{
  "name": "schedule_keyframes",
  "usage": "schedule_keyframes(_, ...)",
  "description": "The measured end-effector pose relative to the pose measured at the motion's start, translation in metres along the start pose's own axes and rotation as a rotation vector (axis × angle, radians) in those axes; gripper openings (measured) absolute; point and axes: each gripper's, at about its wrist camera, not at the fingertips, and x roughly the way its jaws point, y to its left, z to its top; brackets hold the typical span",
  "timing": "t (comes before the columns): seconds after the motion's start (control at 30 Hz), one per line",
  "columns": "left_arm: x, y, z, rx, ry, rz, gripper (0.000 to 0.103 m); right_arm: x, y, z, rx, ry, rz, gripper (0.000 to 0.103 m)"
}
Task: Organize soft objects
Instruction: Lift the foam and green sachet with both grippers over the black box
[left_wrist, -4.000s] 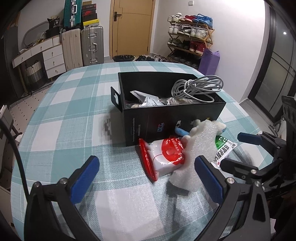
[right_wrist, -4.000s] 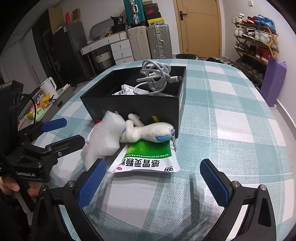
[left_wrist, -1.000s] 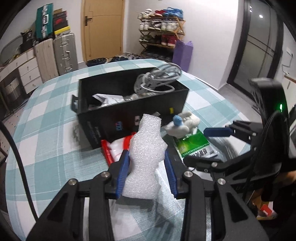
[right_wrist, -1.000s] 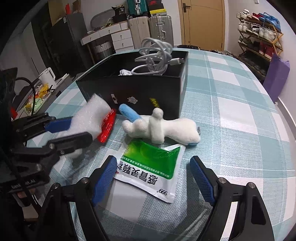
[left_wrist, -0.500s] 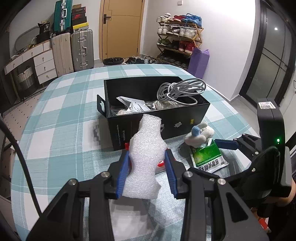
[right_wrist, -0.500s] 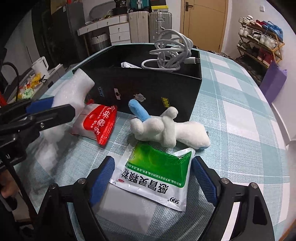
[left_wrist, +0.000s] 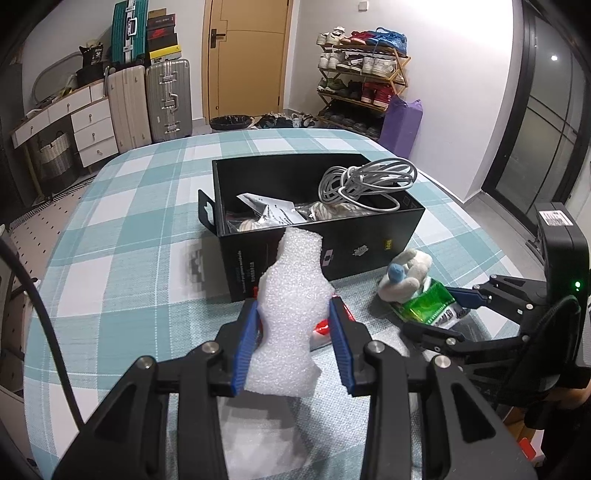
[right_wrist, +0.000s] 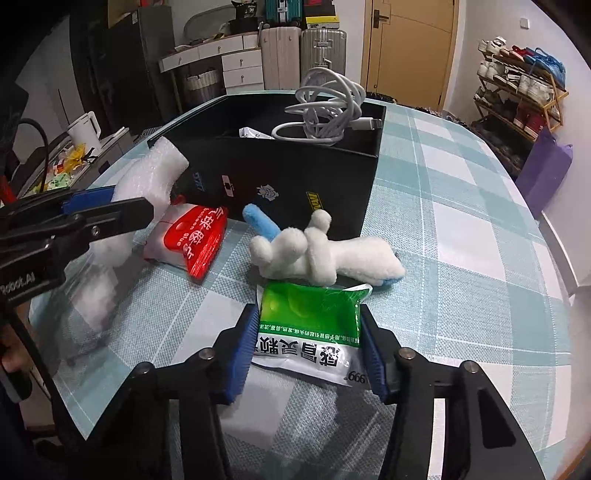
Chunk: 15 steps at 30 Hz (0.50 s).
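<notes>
My left gripper (left_wrist: 292, 314) is shut on a white foam piece (left_wrist: 291, 288) and holds it upright in front of the black box (left_wrist: 369, 254). The right wrist view shows the same foam (right_wrist: 162, 166) at the left. My right gripper (right_wrist: 308, 317) is closing on a green and white sachet (right_wrist: 310, 295); both blue pads touch its sides and the sachet is crumpled. A white plush toy with blue tips (right_wrist: 325, 258) lies just beyond the sachet. Between the foam and the toy, against the box, lies a red and white packet (right_wrist: 199, 236).
The open black box (right_wrist: 295, 184) holds a coiled white cable (right_wrist: 325, 110) and some packets. Everything sits on a table with a teal checked cloth (left_wrist: 129, 240). Suitcases, drawers and a shoe rack stand along the far walls.
The right gripper's jaws have come in from wide apart onto the sides of the green sachet. The left gripper, earlier open, keeps the foam piece gripped and raised.
</notes>
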Motion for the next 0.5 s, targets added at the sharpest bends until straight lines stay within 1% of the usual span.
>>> schedule_keyframes(0.27, -0.002, 0.000, 0.000, -0.004, -0.007, 0.003, 0.037, -0.015, -0.006, -0.011, 0.006, -0.032, 0.043, 0.050)
schedule_keyframes(0.5, -0.008, -0.003, 0.003, 0.004, -0.021, 0.003, 0.037, -0.042, -0.002, -0.010, -0.022, -0.112, 0.063, 0.050)
